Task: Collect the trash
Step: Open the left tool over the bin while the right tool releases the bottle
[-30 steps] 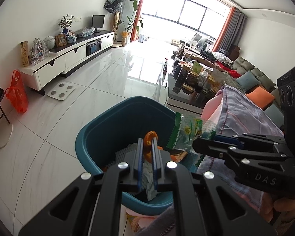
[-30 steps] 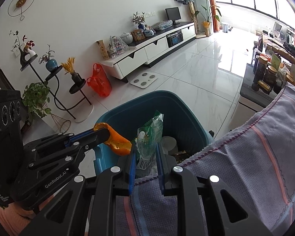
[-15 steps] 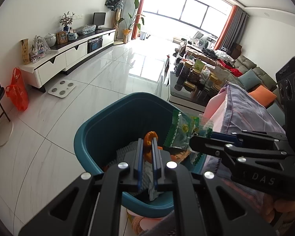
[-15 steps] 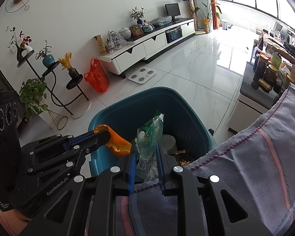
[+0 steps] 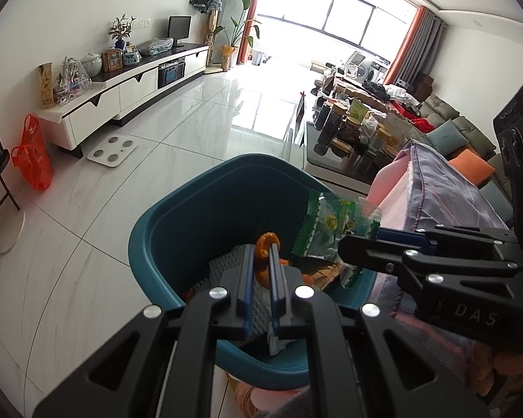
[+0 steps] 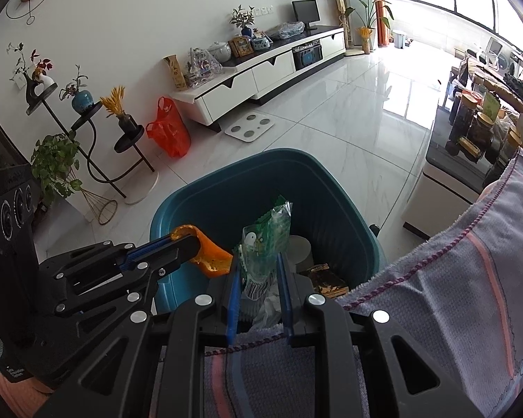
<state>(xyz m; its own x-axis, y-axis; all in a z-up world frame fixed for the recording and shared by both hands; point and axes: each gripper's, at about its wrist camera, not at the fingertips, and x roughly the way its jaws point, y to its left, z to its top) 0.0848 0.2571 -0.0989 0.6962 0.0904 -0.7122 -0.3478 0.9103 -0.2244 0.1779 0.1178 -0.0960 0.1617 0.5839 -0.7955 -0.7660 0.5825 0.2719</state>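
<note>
A teal bin [image 5: 177, 216] stands on the white tile floor, also in the right wrist view [image 6: 261, 181]. It holds paper, a grey ridged piece and brown wrappers. My left gripper [image 5: 263, 254] is shut on an orange peel [image 5: 266, 244] over the bin; the peel also shows in the right wrist view [image 6: 209, 247]. My right gripper [image 6: 259, 268] is shut on a green and clear snack wrapper [image 6: 266, 240] over the bin; that wrapper also shows in the left wrist view [image 5: 331, 226].
A cloth-covered surface [image 6: 453, 296] lies right against the bin. A glass coffee table [image 5: 348, 142] with jars stands beyond. A white TV cabinet [image 5: 122, 94], a bathroom scale [image 5: 112, 148], an orange bag [image 5: 31, 153] and plant stands [image 6: 87, 129] line the left wall.
Both grippers have moved slightly forward and lower over the bin, still holding the peel and the wrapper.
</note>
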